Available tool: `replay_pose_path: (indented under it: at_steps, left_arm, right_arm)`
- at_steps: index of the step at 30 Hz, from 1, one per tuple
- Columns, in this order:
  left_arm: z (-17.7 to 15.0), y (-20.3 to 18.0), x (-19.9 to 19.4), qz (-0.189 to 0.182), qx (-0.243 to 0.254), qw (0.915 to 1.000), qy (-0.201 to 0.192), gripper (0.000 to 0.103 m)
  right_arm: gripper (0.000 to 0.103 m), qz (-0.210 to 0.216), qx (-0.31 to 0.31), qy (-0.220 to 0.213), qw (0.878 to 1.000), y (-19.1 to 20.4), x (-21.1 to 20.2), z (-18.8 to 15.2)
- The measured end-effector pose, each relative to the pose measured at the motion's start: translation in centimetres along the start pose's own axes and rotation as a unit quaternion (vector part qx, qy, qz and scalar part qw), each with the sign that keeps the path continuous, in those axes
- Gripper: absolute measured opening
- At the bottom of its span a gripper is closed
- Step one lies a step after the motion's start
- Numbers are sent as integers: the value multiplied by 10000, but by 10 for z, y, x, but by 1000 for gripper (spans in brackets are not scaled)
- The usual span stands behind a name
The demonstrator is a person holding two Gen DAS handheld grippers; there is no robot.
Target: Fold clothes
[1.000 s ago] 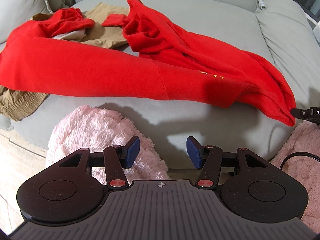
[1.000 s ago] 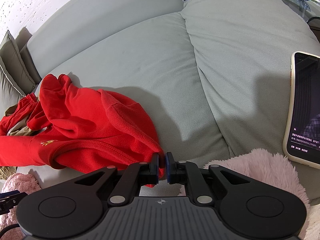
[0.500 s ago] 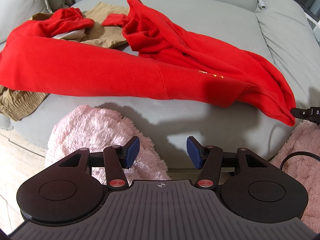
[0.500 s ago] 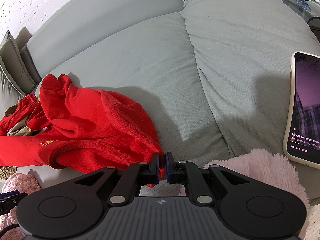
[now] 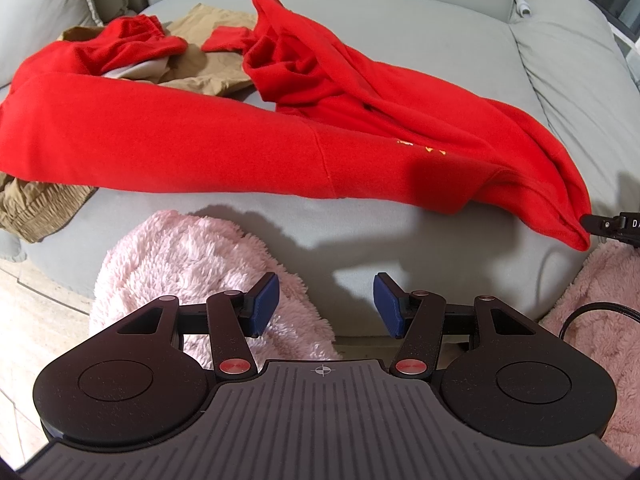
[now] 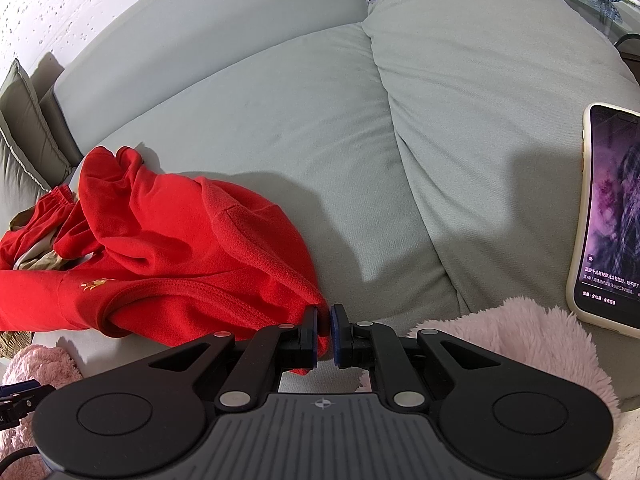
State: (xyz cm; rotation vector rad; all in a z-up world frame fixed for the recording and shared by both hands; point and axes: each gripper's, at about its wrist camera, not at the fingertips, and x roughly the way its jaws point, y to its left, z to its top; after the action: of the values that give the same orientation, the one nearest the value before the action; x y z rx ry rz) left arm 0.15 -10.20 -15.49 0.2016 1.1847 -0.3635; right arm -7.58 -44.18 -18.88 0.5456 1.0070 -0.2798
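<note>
Red garment (image 5: pixel 168 144): spread across the grey sofa seat (image 5: pixel 440 40), ahead of the left gripper (image 5: pixel 326 306); its near right corner is pinched by the right gripper (image 6: pixel 324 334).
Right gripper: clenched on the red fabric; a fold of cloth is seen squeezed between the blue pads (image 6: pixel 339 332).
Left gripper: released, jaws held apart with nothing between them; it is held short of the sofa's front edge, apart from the garment.
Left view only: the garment's full stretch is shown, along with a tan garment (image 5: pixel 36 212) partly buried under its far-left end. The tip of the right gripper is seen at the right edge, touching the red corner.
Right view only: the pinch itself is shown close up, and a small gold emblem (image 6: pixel 94 285) is seen left of the gripper. A phone (image 6: pixel 608 220) with a lit screen is seen to the right, on the sofa.
Surroundings: pink fluffy fabric (image 5: pixel 180 272) is seen below and left of the left gripper, between it and the sofa edge; more of it lies right of the right gripper.
Garment appearance: bright red fleece, bunched and creased at the far side, smooth along the near band.
</note>
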Motion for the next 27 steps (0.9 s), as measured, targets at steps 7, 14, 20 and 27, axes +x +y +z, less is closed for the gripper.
replay_pose_path:
  at_steps: [7,14,20,27]
  left_arm:
    - [0,2,3,-5,-85,10000,33,58]
    - [2,17,10,-133,-637,9979,9,58]
    - [6,50,21,-575,-1907,9799,55,62]
    - [25,58,50,-1346,-2978,9450,121,63]
  right_arm:
    - [9,-15,-14,5,10000,1,1,0]
    - [9,-27,-17,27,10000,1,2,1]
    - [9,-54,13,49,10000,0,4,1]
    - [9,-103,-29,100,9999,3,7,2]
